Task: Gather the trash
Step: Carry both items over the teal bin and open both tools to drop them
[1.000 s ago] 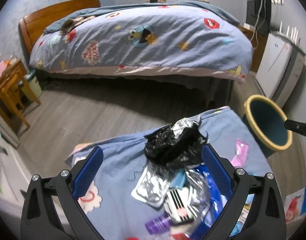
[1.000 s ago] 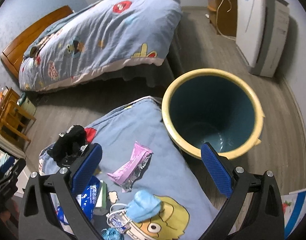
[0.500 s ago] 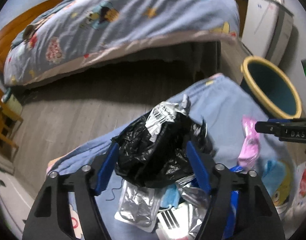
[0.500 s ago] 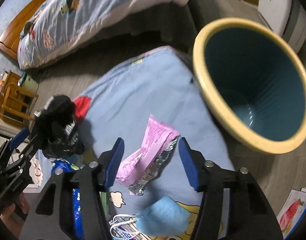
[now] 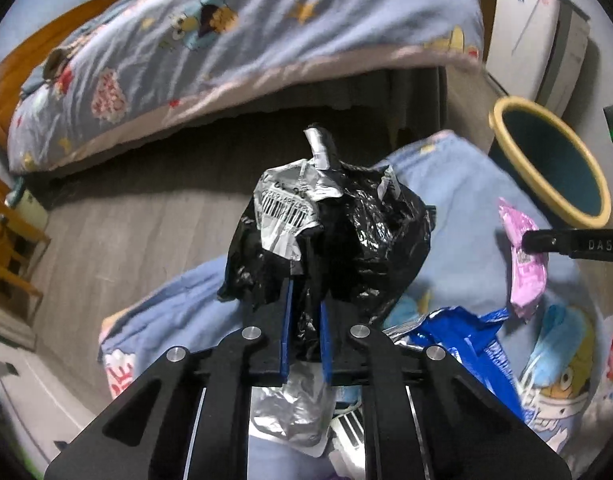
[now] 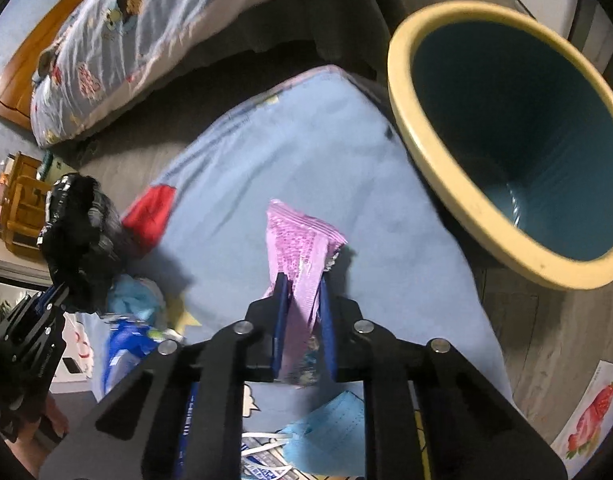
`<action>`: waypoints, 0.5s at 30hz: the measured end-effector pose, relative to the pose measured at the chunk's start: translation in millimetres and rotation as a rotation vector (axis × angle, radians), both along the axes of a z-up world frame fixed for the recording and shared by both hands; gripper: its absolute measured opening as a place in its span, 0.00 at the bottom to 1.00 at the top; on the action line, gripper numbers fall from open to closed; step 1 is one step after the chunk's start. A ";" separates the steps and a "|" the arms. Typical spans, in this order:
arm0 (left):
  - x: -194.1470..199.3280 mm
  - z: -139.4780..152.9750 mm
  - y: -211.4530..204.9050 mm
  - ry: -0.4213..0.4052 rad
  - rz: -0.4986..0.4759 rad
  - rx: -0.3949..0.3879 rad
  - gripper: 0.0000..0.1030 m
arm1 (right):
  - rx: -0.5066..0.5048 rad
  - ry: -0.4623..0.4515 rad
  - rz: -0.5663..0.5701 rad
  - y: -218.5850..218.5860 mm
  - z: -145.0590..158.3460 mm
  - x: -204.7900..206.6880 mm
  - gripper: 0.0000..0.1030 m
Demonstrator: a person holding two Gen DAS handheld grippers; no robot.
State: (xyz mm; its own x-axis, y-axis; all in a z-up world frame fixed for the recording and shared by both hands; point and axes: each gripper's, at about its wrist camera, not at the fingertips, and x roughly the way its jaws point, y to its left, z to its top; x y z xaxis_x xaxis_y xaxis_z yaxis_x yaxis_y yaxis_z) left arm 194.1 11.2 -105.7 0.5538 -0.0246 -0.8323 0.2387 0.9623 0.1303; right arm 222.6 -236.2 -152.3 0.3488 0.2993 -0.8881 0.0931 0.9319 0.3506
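Black bag [image 5: 346, 240] pinched in left tool [image 5: 304, 300] (closing).

The bin [image 6: 518, 152] stands on the floor [image 6: 546, 320]; left of it lies the blanket [image 6: 306, 152], carrying a wrapper [image 6: 302, 248], a mask [image 6: 326, 428] and a bag [image 6: 82, 240]; behind stands the bed [image 6: 146, 32].

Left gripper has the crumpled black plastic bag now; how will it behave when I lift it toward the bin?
The black plastic bag looks thin and crinkled, so probably light and floppy, sagging around the left gripper. Its glossy film may slip. The loose silver wrapper bunched with it could drop out before the bin.
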 end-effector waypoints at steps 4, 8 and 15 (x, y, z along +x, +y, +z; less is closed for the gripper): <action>-2.2 25.4 6.2 -0.083 0.044 -0.027 0.12 | 0.021 -0.083 -0.003 -9.4 32.1 0.1 0.13; -5.0 53.0 5.0 -0.168 0.073 -0.082 0.12 | 0.067 -0.154 -0.015 -22.1 65.7 2.9 0.13; -22.4 80.8 -36.9 -0.243 -0.009 -0.093 0.12 | 0.045 -0.325 -0.048 -71.6 132.7 10.6 0.13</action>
State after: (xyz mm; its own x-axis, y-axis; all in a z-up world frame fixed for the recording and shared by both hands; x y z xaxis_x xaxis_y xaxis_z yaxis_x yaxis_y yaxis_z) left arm 171.7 -25.7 -24.9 0.7364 -0.1004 -0.6691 0.2196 0.9708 0.0960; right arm 233.2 -307.8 -19.6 0.6267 0.3121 -0.7140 0.0131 0.9119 0.4102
